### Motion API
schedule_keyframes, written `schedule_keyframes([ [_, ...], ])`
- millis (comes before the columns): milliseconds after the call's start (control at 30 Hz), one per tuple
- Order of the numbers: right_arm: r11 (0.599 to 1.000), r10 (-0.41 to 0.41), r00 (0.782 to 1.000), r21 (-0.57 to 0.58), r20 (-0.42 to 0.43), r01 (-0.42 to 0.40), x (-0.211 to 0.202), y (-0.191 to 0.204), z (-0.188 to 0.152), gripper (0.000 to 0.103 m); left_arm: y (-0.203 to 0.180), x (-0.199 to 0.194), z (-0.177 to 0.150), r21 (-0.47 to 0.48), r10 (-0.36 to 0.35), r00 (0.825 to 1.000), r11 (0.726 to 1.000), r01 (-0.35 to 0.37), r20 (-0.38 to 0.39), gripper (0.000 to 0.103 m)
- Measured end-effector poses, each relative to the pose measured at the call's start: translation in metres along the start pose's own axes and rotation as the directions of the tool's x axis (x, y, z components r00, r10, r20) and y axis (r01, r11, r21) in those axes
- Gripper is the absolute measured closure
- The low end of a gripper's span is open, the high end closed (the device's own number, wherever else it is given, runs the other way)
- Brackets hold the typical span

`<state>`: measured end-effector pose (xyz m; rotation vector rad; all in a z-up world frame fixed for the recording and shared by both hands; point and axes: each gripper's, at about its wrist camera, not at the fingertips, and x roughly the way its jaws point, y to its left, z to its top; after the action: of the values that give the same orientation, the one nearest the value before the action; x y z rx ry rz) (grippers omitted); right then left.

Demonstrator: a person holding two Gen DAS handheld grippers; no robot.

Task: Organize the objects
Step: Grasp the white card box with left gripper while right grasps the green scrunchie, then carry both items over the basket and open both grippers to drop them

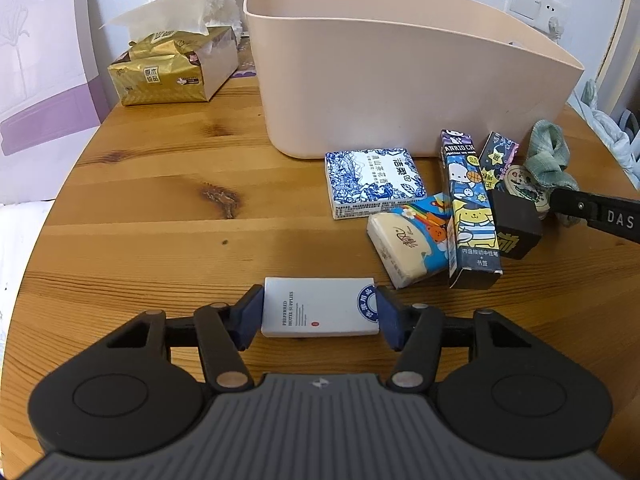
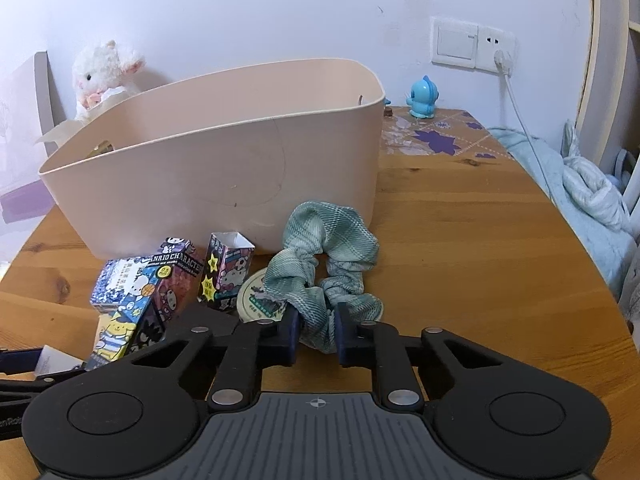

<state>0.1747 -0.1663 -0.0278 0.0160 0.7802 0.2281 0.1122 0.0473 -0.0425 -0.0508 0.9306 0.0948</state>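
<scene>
**Both grippers on their pick: a stiff soap box and a soft scrunchie**

The left gripper [image 1: 319, 314] has its blue pads against the two short ends of the white hotel-supplies box [image 1: 318, 307], which lies flat on the wooden table [image 1: 160, 208] at 6 o'clock in the left wrist view, well short of the beige bin [image 1: 400, 92] at 12 o'clock. The box looks light, stiff and smooth-sided; an end-to-end hold suits it, though glossy card may slip if squeezed lightly.

At 3 o'clock lie a blue-and-white tissue pack [image 1: 372, 182], a rainbow tissue pack [image 1: 412, 240] and a tall Sanrio pen box [image 1: 470, 216].

The right gripper [image 2: 316, 330] is nearly shut, its pads pinching a fold of the green plaid scrunchie [image 2: 324, 260], just in front of the bin. It is soft, light and floppy, so it will sag; a pinch on the bunched fabric is right.

The bin's inside is mostly hidden. A round tin [image 2: 256, 296] sits partly under the scrunchie, its label unreadable.
</scene>
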Motion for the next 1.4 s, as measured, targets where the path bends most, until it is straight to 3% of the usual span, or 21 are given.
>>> schedule_keyframes([
  [167, 1.000, 0.015, 1.000, 0.009, 0.008, -0.015, -0.012, 0.000, -0.001, 0.089, 0.004, -0.005, -0.001, -0.020, -0.007, 1.000, 1.000, 0.007, -0.002, 0.042],
  [567, 0.999, 0.042, 0.993, 0.021, 0.108, -0.044, -0.060, 0.008, 0.014, 0.089, 0.010, -0.050, 0.028, -0.012, 0.017, 0.990, 1.000, -0.016, 0.137, 0.042],
  [933, 0.998, 0.059, 0.972, -0.026, 0.226, -0.055, -0.102, 0.020, 0.053, 0.089, 0.002, -0.083, 0.078, 0.004, 0.036, 0.955, 0.999, -0.039, 0.294, 0.042],
  [1167, 0.996, 0.082, 0.956, -0.044, 0.280, -0.073, -0.106, 0.031, 0.087, 0.089, -0.015, -0.099, 0.118, 0.051, 0.056, 0.919, 0.995, -0.082, 0.389, 0.042],
  [1400, 0.996, 0.084, 0.955, -0.045, 0.284, -0.074, -0.083, 0.046, 0.120, 0.089, -0.024, -0.081, 0.163, 0.078, 0.073, 0.913, 0.990, -0.114, 0.402, 0.043],
])
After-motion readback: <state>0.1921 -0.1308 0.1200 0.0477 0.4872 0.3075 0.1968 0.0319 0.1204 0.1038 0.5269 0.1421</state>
